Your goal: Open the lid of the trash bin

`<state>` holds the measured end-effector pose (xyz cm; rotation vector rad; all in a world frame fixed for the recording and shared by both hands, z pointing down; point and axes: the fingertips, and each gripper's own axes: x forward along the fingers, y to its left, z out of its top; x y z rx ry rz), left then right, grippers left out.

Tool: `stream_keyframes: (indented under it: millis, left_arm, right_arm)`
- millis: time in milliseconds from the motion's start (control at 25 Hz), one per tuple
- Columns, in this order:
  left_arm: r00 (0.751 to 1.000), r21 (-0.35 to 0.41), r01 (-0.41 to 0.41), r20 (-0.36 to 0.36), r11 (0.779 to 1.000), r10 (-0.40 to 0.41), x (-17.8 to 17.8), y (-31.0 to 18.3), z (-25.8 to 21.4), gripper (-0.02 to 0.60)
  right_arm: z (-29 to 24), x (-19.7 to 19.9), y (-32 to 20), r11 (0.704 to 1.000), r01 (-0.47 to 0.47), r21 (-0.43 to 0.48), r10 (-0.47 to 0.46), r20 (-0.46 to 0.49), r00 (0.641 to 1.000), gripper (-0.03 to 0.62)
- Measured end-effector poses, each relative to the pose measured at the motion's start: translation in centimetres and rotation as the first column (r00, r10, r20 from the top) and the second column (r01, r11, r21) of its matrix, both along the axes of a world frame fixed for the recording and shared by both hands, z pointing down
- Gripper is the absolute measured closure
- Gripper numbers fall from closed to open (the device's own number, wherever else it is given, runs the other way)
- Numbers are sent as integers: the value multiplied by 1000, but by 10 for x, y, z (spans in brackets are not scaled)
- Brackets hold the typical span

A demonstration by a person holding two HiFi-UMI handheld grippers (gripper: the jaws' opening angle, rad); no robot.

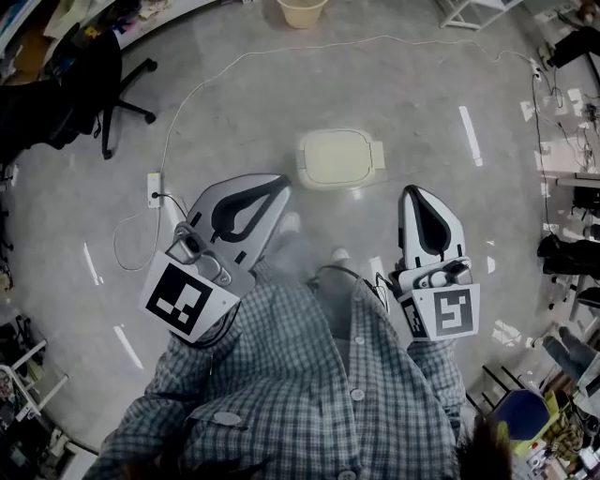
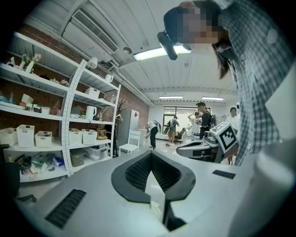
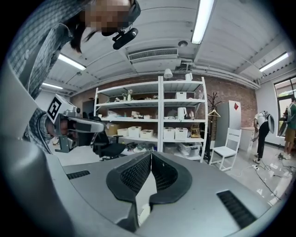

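A cream trash bin (image 1: 341, 159) with its lid down stands on the grey floor ahead of me in the head view. My left gripper (image 1: 281, 184) is held at chest height, tips pointing toward the bin's near left corner, well short of it. Its jaws meet at the tip and hold nothing. The left gripper (image 2: 151, 153) looks out level across the room. My right gripper (image 1: 414, 193) hangs to the right of the bin, also apart from it, jaws closed and empty. The right gripper (image 3: 151, 152) faces white shelving. The bin is not in either gripper view.
A white power strip (image 1: 154, 188) and its cable (image 1: 234, 66) lie on the floor left of the bin. A black office chair (image 1: 89, 89) stands at far left, a beige bucket (image 1: 302, 11) at the top. Several people (image 2: 202, 121) stand far off. A white chair (image 3: 227, 149) is near the shelves (image 3: 159, 120).
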<state>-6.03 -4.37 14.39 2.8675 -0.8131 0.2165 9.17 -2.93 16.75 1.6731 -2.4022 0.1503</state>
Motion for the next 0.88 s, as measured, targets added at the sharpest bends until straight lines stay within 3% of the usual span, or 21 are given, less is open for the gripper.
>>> stream_keyframes:
  millis: [200, 440, 560, 880]
  left_arm:
    - [996, -33, -86, 25, 996, 87, -9, -17, 19, 577]
    - [991, -70, -129, 34, 989, 131, -13, -26, 41, 577]
    - [992, -104, -120, 30, 987, 124, -12, -28, 50, 577]
    - [998, -170, -49, 39, 984, 57, -4, -40, 81, 577]
  right_arm:
    - [0, -11, -12, 997, -72, -15, 72, -20, 997, 576]
    - [22, -21, -21, 992, -106, -70, 104, -39, 994, 576]
    - [35, -22, -24, 988, -99, -122, 94, -45, 995, 576]
    - [65, -24, -46, 992, 4, -128, -7, -24, 1000, 576]
